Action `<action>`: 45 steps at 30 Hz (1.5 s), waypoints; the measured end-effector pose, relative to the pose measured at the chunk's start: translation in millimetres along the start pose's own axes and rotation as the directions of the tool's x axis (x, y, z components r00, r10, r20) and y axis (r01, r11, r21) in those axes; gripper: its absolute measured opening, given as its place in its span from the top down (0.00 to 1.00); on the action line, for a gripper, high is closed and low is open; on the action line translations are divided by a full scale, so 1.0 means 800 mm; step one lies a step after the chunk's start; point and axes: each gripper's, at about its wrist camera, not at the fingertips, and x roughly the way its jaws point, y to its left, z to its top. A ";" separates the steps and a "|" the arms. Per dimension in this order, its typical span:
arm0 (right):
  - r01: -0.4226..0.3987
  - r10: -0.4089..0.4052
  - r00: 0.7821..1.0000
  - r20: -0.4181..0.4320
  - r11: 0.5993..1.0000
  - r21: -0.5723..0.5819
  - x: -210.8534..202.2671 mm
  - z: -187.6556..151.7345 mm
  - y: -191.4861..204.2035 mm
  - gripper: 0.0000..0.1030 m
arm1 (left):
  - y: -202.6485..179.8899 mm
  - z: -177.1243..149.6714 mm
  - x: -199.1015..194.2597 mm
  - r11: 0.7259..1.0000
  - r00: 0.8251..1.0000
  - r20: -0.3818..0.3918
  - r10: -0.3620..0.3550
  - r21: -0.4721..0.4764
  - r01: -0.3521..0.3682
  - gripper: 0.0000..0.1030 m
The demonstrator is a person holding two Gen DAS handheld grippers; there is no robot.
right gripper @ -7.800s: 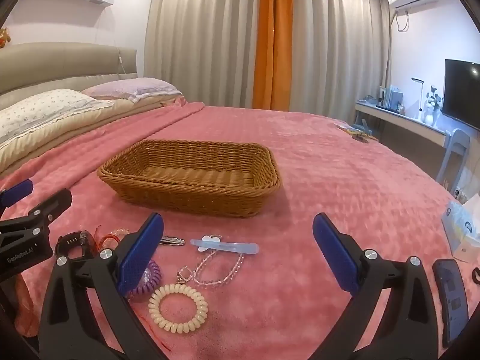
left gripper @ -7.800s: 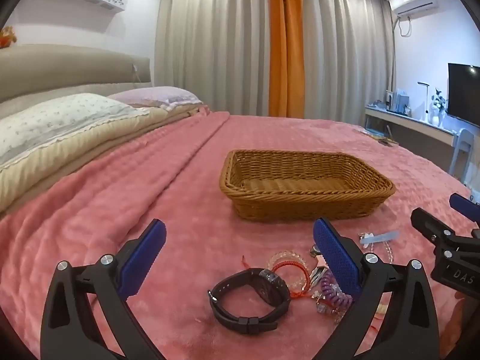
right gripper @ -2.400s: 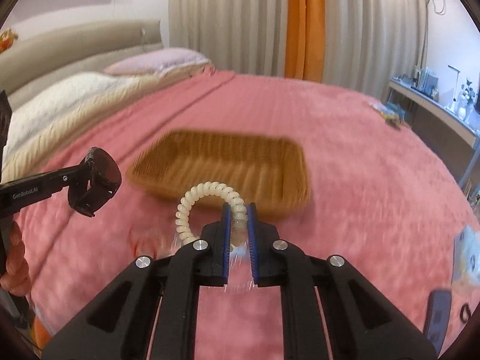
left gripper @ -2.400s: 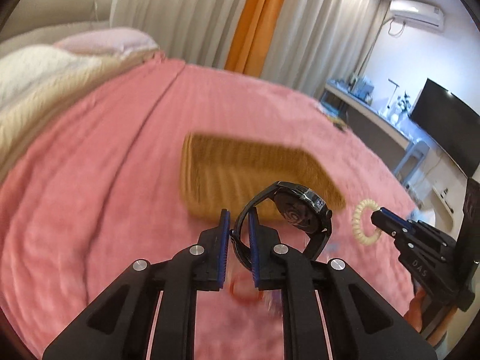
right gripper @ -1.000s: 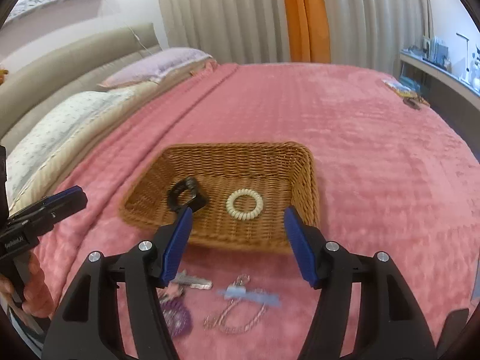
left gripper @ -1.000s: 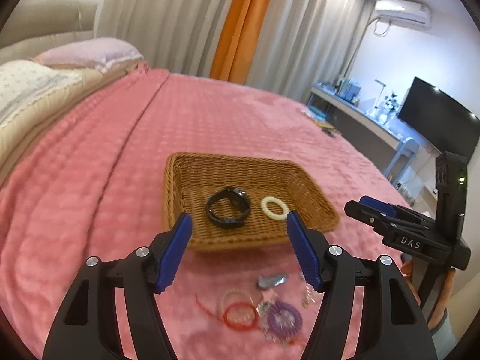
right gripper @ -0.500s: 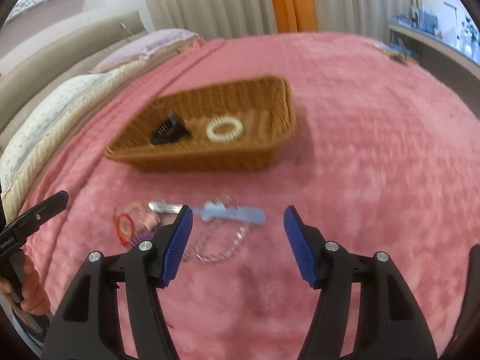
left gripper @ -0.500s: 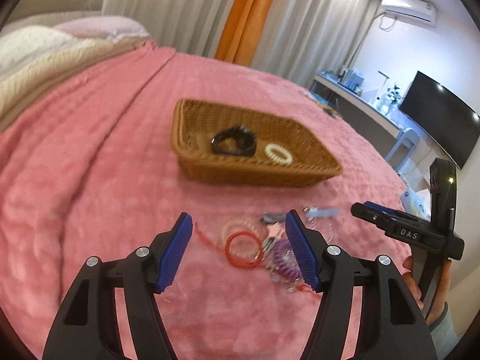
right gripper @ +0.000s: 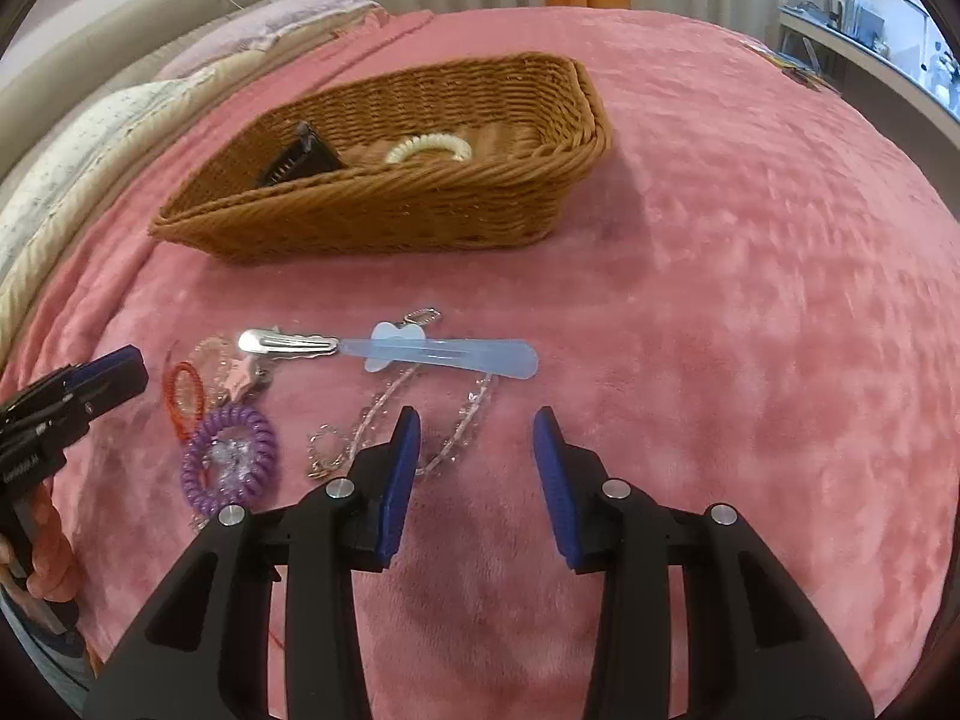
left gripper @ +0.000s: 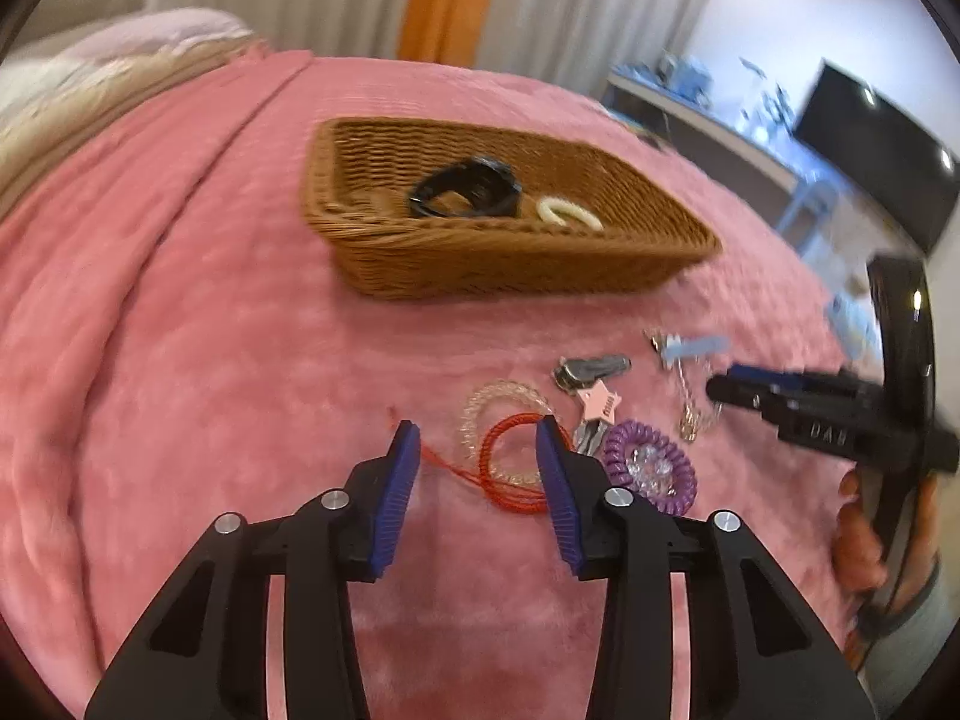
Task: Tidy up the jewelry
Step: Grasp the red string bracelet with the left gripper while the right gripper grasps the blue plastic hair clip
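Observation:
A wicker basket [left gripper: 384, 267] [right gripper: 372, 222] on the pink bedspread holds a black watch [left gripper: 465, 189] [right gripper: 300, 159] and a cream coil hair tie [left gripper: 567, 213] [right gripper: 429, 147]. My left gripper [left gripper: 477, 441] is open and empty, low over a red string bracelet [left gripper: 510, 462] and a clear coil tie [left gripper: 501, 396]. A purple coil tie [left gripper: 651, 468] [right gripper: 231, 456], silver clip [left gripper: 591, 369] [right gripper: 285, 342] and pink star clip [left gripper: 603, 405] lie beside them. My right gripper [right gripper: 477, 438] is open and empty, over a bead chain [right gripper: 396, 420] near a blue hair clip [right gripper: 456, 354].
Pillows [right gripper: 78, 138] lie along the bed's left side. Curtains [left gripper: 450, 6] hang behind the bed. A desk [left gripper: 750, 144] and a dark TV [left gripper: 882, 156] stand at the right. The bedspread right of the blue clip [right gripper: 750, 360] is bare.
Both grippers have dropped lower and closer to the loose jewelry in front of the basket. Their jaws have narrowed a little but remain open.

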 end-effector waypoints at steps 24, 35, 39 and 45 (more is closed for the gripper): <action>0.022 -0.022 1.000 -0.006 1.000 0.001 -0.052 -0.050 -0.029 0.94 | 0.001 -0.048 -0.039 0.990 0.996 -0.047 0.081 -0.108 -0.086 0.97; -0.047 0.049 0.998 0.049 0.998 -0.030 -0.074 -0.056 -0.023 0.52 | -0.005 -0.077 -0.049 0.995 0.996 -0.091 -0.021 -0.095 0.013 0.92; -0.027 0.032 0.996 0.081 0.998 -0.057 -0.073 -0.039 -0.017 0.52 | 0.004 -0.080 -0.060 0.994 0.998 -0.055 -0.021 -0.112 0.015 0.76; -0.011 0.015 0.999 0.051 0.997 -0.077 -0.036 -0.022 -0.011 0.53 | 0.007 -0.070 -0.048 0.993 0.998 -0.065 -0.009 -0.116 0.002 0.67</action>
